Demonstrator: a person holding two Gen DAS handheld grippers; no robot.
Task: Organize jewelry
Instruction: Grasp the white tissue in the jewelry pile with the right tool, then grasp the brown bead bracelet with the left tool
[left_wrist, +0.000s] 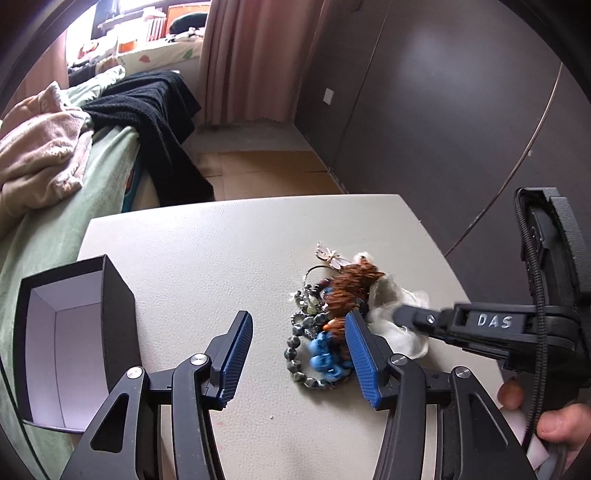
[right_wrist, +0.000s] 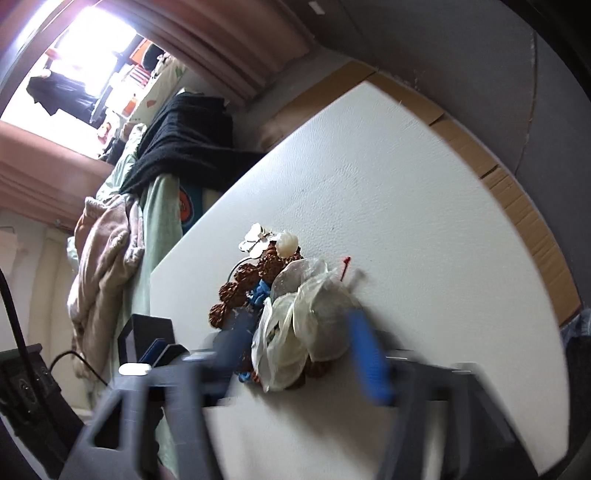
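Two grippers over one white table (left_wrist: 221, 240), both aimed at the same tangle of jewelry (left_wrist: 325, 314).

Left wrist view:
- Left gripper (left_wrist: 299, 321) low in the frame, jaws spread wide and grasping nothing; blue pad of one finger just beside the pile's near edge, the other finger well apart over bare tabletop.
- Pile right of centre: dark grey beads, blue beads, brown beaded strand, a pale dragonfly-shaped piece at the top.
- Crumpled translucent pouch (left_wrist: 391, 299) against the pile's right side.
- Right gripper (left_wrist: 402, 314) coming in from the right edge, tip at the pouch; person's hand (left_wrist: 554, 417) on its handle at lower right.
- Black box (left_wrist: 118, 302), open, white inside, at the left edge of the table, well apart from the pile.
- Black garment (left_wrist: 155, 107) and pink blanket (left_wrist: 40, 151) on the bed at upper left.

Right wrist view, blurred:
- Right gripper (right_wrist: 297, 325) with jaws parted, one finger on each side of the pouch (right_wrist: 314, 325); contact with the pads impossible to tell.
- Jewelry (right_wrist: 258, 280) just left of and partly under the pouch, centre frame.
- Box (right_wrist: 147, 332) at lower left.
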